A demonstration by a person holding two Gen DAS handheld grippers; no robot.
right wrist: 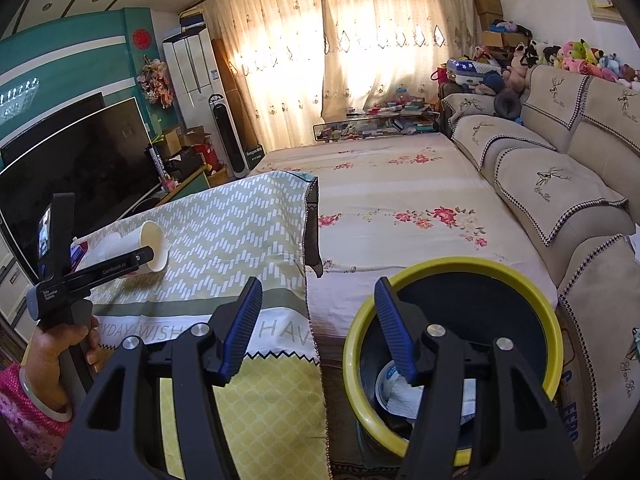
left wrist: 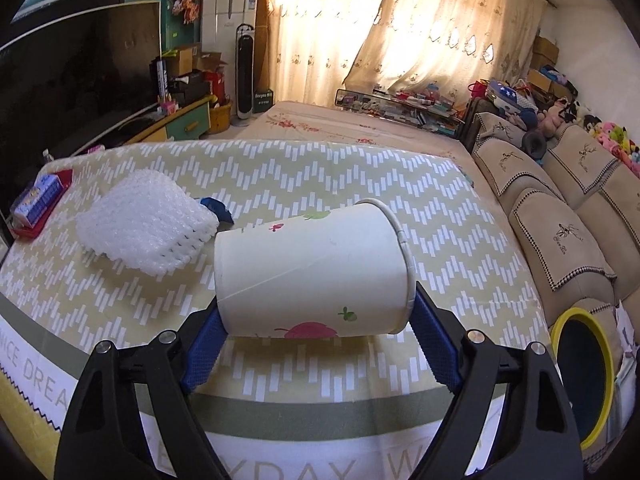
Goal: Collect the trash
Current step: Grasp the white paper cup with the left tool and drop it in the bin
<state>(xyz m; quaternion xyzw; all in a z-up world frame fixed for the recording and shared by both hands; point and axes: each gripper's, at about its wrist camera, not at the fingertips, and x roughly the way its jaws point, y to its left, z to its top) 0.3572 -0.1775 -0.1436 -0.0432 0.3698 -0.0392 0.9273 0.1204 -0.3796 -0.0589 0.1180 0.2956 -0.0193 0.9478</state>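
Left jaws astride paper cup [left wrist: 312,268] | pad contact hidden | bin [right wrist: 554,332] contents unclear

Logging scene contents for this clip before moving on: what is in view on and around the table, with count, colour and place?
paper cup: one, white with leaf prints, on its side between the left fingers
bubble wrap: one, white, behind the cup
tissue pack: one, blue and white, far left corner
tablecloth: one, yellow-green zigzag
bin: one, yellow rim, dark inside, right of the table
left gripper: black, blue pads, around the cup
right gripper: open, empty, near the bin
hand: one, holding the left gripper
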